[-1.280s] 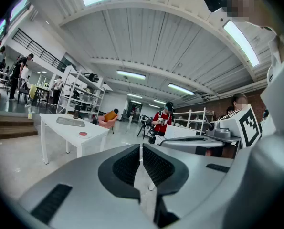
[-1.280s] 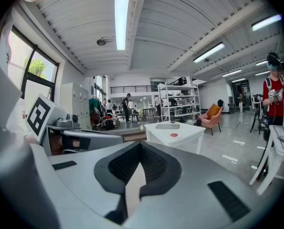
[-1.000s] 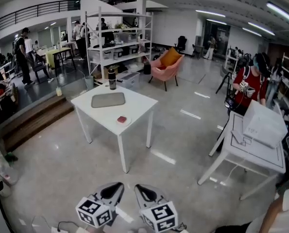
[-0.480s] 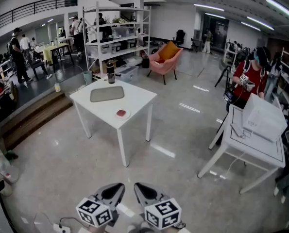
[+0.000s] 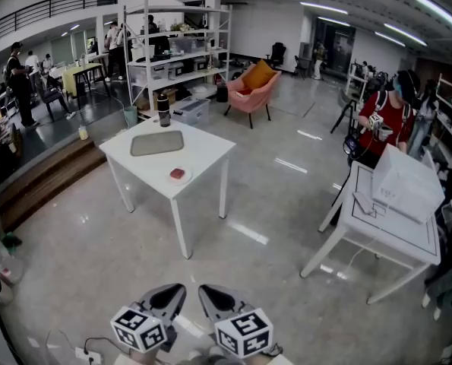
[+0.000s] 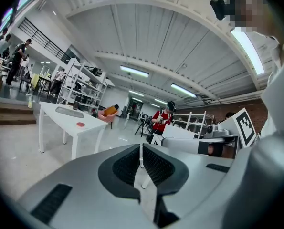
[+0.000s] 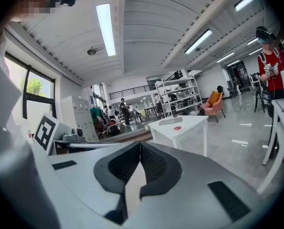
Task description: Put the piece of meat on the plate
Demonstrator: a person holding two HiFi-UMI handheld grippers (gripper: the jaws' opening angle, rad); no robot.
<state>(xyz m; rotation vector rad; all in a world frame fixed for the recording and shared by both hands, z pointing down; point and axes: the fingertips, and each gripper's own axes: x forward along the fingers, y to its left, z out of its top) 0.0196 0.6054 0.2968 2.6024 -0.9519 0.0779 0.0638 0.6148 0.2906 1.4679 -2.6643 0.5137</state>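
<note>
A white table stands far off across the floor in the head view. A small red piece of meat lies near its front corner, on what looks like a small white plate. A grey tray and a dark bottle sit further back. My left gripper and right gripper are side by side at the bottom edge, both shut and empty. The left gripper view shows the left gripper with the meat tiny beyond it. The right gripper view shows the right gripper, jaws together, and the meat.
A second white table carrying a white box stands at the right, with a person in red behind it. A shelf rack and a pink armchair stand behind the first table. Steps rise at the left.
The head view has shifted, so the table with the meat now sits a little further left and higher. Both grippers sit slightly lower in view and stay shut.
</note>
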